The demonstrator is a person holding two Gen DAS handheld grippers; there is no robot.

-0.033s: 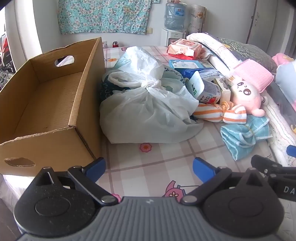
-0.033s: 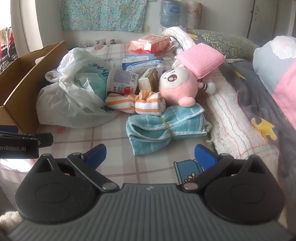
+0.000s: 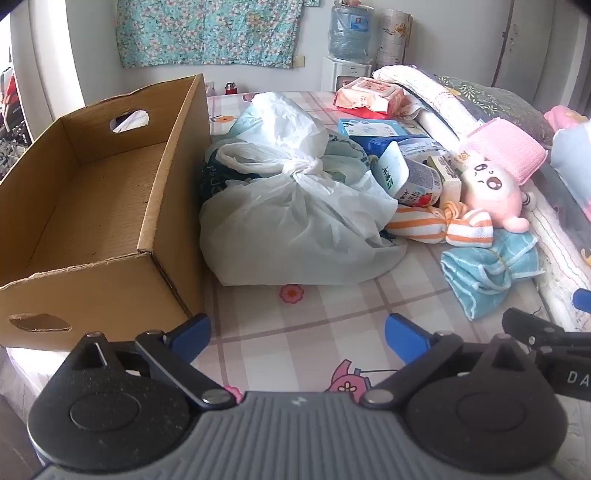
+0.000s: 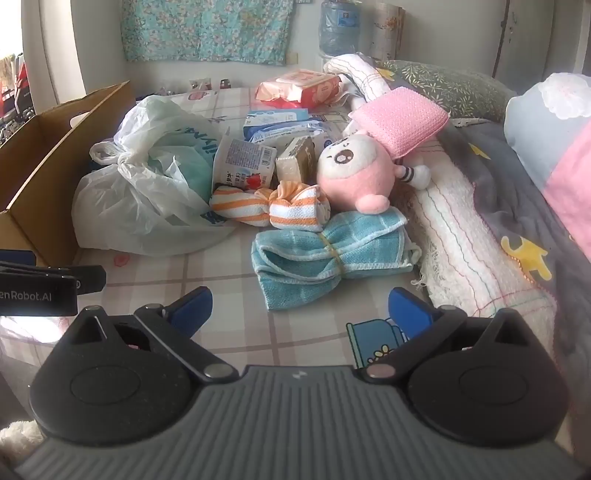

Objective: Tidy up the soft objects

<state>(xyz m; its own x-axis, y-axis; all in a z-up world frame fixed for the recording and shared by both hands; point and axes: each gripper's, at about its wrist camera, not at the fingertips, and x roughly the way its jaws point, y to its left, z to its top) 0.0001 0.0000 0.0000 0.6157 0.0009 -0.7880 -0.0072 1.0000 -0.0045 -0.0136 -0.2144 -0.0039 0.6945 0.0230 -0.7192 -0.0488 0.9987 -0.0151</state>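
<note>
Domestic bedroom. Bed surface covered by checked cartoon-print sheet (image 3: 332, 317), with rolled quilt (image 4: 465, 236) and floral pillow (image 4: 443, 81) along one side. Floral curtain (image 3: 207, 33) hung on white wall. Water dispenser bottle (image 3: 349, 33) standing at far end. Household clutter on sheet: plush toy (image 4: 354, 173), tied plastic bag (image 3: 291, 206), cardboard box (image 3: 92, 206).

Left gripper (image 3: 297, 338): ribbed grey body up front, two rounded black housings with silver pivot screws, black link arms out to blue fingertips (image 3: 192, 332). Right gripper (image 4: 299, 312) looks identical, and white lettering runs along its side.
</note>
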